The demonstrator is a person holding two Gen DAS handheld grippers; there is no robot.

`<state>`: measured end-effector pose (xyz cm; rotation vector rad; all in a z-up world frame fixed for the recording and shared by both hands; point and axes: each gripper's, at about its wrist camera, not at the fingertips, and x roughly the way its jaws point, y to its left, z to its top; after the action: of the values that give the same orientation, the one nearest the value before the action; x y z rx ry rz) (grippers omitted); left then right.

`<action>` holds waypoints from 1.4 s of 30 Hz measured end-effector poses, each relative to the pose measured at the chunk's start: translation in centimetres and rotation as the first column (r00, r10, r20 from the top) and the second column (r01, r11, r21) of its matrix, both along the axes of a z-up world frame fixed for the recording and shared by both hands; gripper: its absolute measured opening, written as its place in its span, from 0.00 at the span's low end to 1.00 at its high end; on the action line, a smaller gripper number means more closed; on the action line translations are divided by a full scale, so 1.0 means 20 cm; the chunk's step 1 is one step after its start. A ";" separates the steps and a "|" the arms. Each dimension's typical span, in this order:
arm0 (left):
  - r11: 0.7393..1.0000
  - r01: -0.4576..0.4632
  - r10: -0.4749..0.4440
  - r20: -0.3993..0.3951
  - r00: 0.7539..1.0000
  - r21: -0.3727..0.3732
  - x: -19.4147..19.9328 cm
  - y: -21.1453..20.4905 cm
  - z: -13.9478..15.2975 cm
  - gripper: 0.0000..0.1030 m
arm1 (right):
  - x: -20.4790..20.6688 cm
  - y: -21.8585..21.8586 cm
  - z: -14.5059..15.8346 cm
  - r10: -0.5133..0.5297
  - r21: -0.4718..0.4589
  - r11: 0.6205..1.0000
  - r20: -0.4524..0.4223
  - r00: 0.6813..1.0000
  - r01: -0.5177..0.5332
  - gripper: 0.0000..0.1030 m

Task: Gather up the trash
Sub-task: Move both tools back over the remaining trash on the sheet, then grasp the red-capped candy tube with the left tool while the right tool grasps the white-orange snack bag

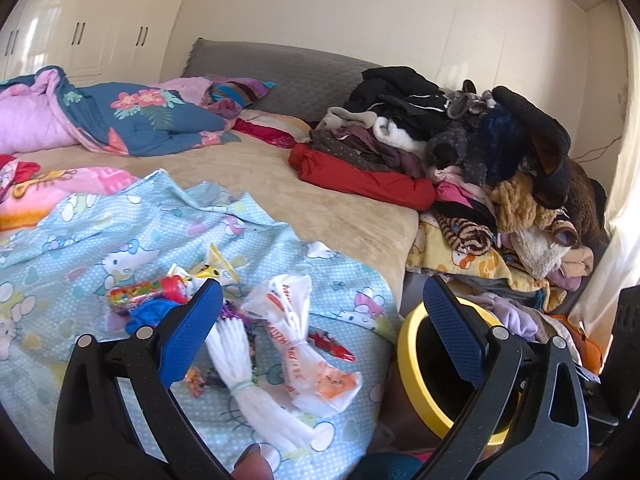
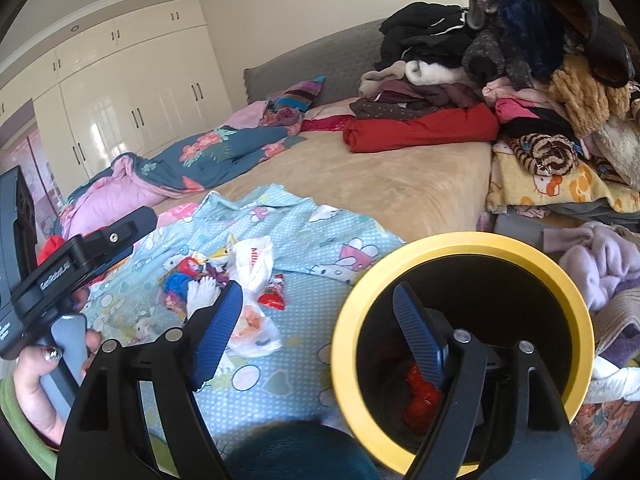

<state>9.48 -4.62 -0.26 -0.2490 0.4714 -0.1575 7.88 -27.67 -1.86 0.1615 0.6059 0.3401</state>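
the left gripper (image 1: 322, 308) is hanging over the near corner of the bed (image 1: 320, 184), and its jaws are standing wide with nothing between them. the right gripper (image 2: 318, 320) is hanging at the rim of the yellow bin (image 2: 344, 320), which is sitting just beside the bed's near edge. its jaws are wide too and holding nothing. one blue finger is over the bed and the other is over the bin's dark inside. a red wrapper (image 2: 418, 398) is lying at the bottom of the bin.

the trash is sitting in a small heap on the blue cat blanket (image 1: 100, 240), near the bed's near corner. a white plastic bag (image 1: 300, 340) with orange print is lying there, touching a white bundle (image 1: 248, 392) tied with a green band. just beside them a red and silver wrapper (image 1: 332, 342) is lying flat. a bright candy tube (image 1: 152, 292) and a crumpled blue wrapper (image 1: 150, 314) are lying at the far side of the heap.

a big pile of clothes (image 1: 460, 140) is sitting at the far right edge of the bed. a flowered quilt (image 1: 132, 120) is bunched up at the far left side.
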 end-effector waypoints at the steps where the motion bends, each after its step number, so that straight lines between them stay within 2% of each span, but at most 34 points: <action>1: 1.000 -0.006 0.006 0.000 1.000 -0.001 0.00 0.01 0.00 0.89 | 0.00 0.01 0.00 0.005 -0.003 1.000 0.000 1.000 -0.005 0.73; 17: 0.994 -0.106 0.105 -0.026 0.994 -0.036 0.04 0.25 -0.04 0.89 | 0.02 0.27 -0.03 0.110 -0.051 0.993 -0.005 0.994 -0.110 0.78; 28: 0.977 -0.196 0.190 -0.079 0.979 -0.080 0.06 0.44 -0.12 0.89 | 0.09 0.42 -0.10 0.138 -0.068 0.988 -0.053 0.989 -0.142 0.80; 34: 0.961 -0.260 0.248 -0.125 0.961 -0.091 0.08 0.55 -0.18 0.89 | 0.16 0.47 -0.18 0.117 -0.084 0.988 -0.115 0.987 -0.127 0.81; 42: 0.917 -0.369 0.327 -0.242 0.913 -0.151 0.10 0.74 -0.32 0.89 | 0.27 0.51 -0.29 0.094 -0.063 0.992 -0.201 0.975 -0.109 0.80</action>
<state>11.47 10.18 -6.63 -0.5419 0.6170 0.1786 13.21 -17.47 -7.63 0.0941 0.8249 0.4031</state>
